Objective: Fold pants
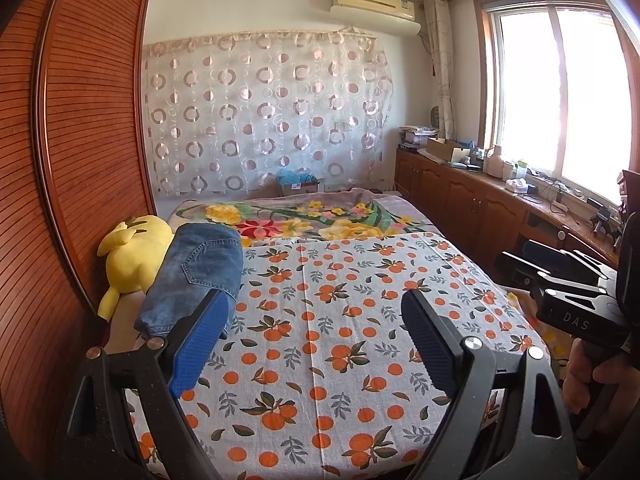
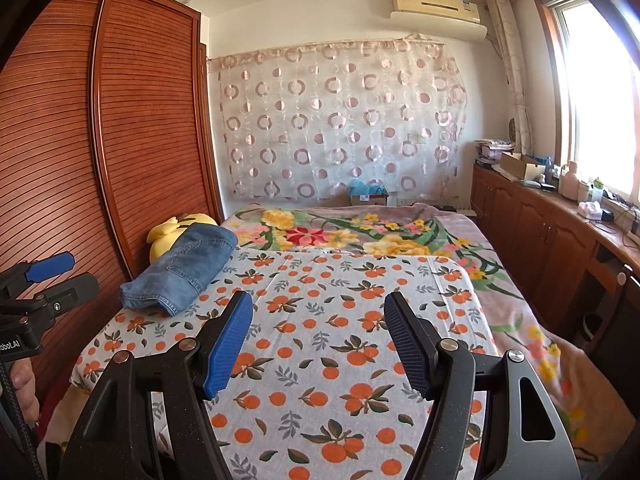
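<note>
Black right tool (image 1: 520,268) reads "DAS"; left tool (image 2: 52,276) "obot.AI".

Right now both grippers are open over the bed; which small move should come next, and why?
Probably none toward folding: the jeans already lie folded at the bed's left edge, partly on the yellow plush toy. The left gripper and right gripper hover open and empty over the orange-print sheet, so drawing back seems sensible.
</note>
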The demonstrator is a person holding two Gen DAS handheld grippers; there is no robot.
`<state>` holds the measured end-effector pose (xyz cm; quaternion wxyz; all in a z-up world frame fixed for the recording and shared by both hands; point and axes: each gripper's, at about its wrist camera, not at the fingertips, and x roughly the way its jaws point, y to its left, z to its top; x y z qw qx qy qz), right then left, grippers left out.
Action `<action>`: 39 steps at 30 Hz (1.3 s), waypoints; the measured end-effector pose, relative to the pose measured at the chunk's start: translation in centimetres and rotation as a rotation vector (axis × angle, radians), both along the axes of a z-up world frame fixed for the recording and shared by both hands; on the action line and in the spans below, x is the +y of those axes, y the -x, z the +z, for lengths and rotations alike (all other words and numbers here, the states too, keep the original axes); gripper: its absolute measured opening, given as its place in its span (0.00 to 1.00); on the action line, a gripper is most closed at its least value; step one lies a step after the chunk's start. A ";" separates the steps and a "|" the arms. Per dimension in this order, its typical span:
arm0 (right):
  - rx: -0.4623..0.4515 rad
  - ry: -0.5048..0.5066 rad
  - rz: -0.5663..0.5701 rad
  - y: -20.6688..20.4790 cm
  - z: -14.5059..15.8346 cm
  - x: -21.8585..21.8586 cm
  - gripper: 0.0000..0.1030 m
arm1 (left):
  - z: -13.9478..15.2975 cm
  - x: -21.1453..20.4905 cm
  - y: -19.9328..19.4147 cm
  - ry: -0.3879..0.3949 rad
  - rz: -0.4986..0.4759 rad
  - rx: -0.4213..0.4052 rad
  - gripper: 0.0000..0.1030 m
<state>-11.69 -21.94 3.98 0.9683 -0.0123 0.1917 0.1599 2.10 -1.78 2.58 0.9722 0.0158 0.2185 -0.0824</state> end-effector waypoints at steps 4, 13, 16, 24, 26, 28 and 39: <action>-0.002 0.000 -0.002 0.1 -0.1 0.2 0.68 | 0.0 0.0 0.0 -0.001 -0.001 0.001 0.86; -0.001 -0.001 -0.001 0.1 -0.1 0.1 0.68 | 0.0 -0.1 0.1 0.002 -0.002 0.003 0.86; -0.003 -0.002 -0.002 0.2 -0.1 0.1 0.68 | 0.0 -0.1 0.1 0.002 -0.002 0.003 0.86; -0.004 -0.001 -0.004 0.2 -0.1 0.2 0.68 | 0.0 -0.2 0.1 0.003 -0.002 0.003 0.86; -0.004 -0.002 -0.004 0.2 -0.1 0.2 0.68 | 0.0 -0.1 0.1 0.002 -0.002 0.002 0.86; -0.004 -0.002 -0.004 0.2 -0.1 0.2 0.68 | 0.0 -0.1 0.1 0.003 -0.002 0.002 0.86; -0.002 -0.003 -0.005 0.2 -0.1 0.3 0.68 | -0.1 -0.2 0.1 0.003 -0.002 0.004 0.86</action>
